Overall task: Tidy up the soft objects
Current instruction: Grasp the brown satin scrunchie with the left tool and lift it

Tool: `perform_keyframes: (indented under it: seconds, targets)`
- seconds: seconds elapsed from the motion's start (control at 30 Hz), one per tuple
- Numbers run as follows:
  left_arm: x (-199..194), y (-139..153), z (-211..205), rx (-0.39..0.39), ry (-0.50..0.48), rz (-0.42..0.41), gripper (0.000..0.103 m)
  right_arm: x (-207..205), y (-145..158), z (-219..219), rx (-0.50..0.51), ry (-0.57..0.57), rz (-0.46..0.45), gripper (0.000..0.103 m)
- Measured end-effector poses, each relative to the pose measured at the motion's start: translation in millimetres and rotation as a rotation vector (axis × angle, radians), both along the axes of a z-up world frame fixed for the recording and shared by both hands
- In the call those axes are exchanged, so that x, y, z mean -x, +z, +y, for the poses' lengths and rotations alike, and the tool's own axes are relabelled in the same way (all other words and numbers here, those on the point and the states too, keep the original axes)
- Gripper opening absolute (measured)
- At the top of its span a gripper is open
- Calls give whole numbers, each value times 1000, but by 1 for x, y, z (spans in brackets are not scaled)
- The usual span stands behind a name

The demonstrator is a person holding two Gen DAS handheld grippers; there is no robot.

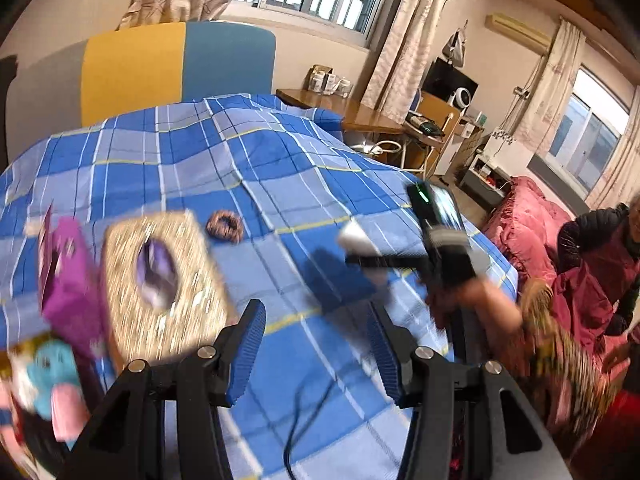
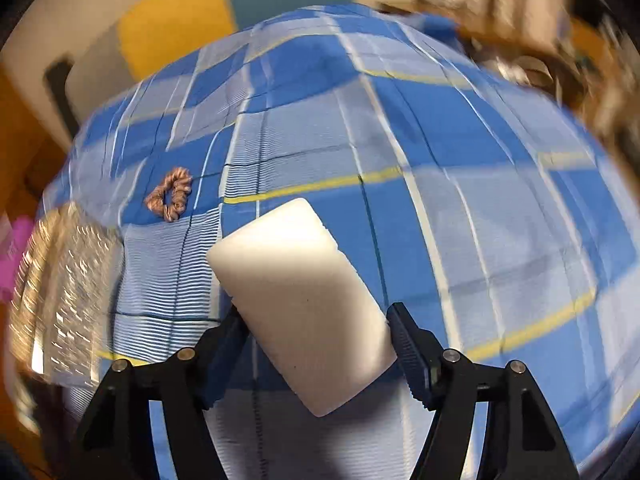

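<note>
A white foam sponge block (image 2: 304, 304) sits tilted between the fingers of my right gripper (image 2: 316, 316), which is shut on its sides and holds it above the blue checked bedspread (image 2: 460, 208). In the left wrist view the same sponge (image 1: 356, 238) hangs over its shadow. My left gripper (image 1: 316, 312) is open with nothing between its pads, low over the bedspread (image 1: 200, 160). A brown twisted scrunchie (image 1: 225, 225) (image 2: 170, 194) lies flat on the bed. To its left is a glittery gold box (image 1: 160, 276) (image 2: 60, 296) with an oval opening showing purple inside.
A magenta item (image 1: 72, 292) and blurred blue and pink plush toys (image 1: 52, 364) lie at the bed's left edge. A black cable (image 1: 304, 412) runs across the cover. A person (image 1: 600, 272) stands at the right beside a pink quilt (image 1: 524, 224). A wooden desk (image 1: 348, 112) stands behind.
</note>
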State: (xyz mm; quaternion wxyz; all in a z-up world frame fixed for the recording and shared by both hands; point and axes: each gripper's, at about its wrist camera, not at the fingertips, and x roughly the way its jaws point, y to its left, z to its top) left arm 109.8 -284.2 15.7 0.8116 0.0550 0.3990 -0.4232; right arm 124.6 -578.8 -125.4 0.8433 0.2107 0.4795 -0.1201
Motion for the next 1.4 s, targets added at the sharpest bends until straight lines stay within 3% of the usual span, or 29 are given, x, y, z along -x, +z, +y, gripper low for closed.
perform_keyframes:
  seconds: [0.1,0.23,0.4,0.63,0.7,0.93,1.1,1.2,1.27,1.4]
  targets:
    - [-28,8,-36,-33,17,3,58,7,-12,-9,-159,-56,-22,71]
    - [-70,6,-88,-116,45,-50,59,4,-7,-6,-164,-48,-46,71]
    - [-130,-35,-132,-236,111,52,59,3,-2,-1,-204,-22,-73,71]
    - [-180,-91,-161,-424,257,43,60,6,2,-8,-287,-27,-105,71]
    - [-191,-109,-167,-463,269,83,60,8,6,-10,-294,-32,-123,71]
    - [-215,-143,-170,-522,331,133,60,10,9,-14,-319,-44,-139,72]
    - [-224,-152,-169,-552,364,105,60,12,10,-13,-331,-39,-145,71]
    - [-229,-158,-162,-514,381,147,59,13,11,-14,-335,-39,-149,72]
    - [-228,-158,-164,-509,372,132,59,12,10,-13,-335,-35,-145,72]
    - [-225,-158,-164,-491,361,141,39,12,10,-11,-326,-31,-141,72]
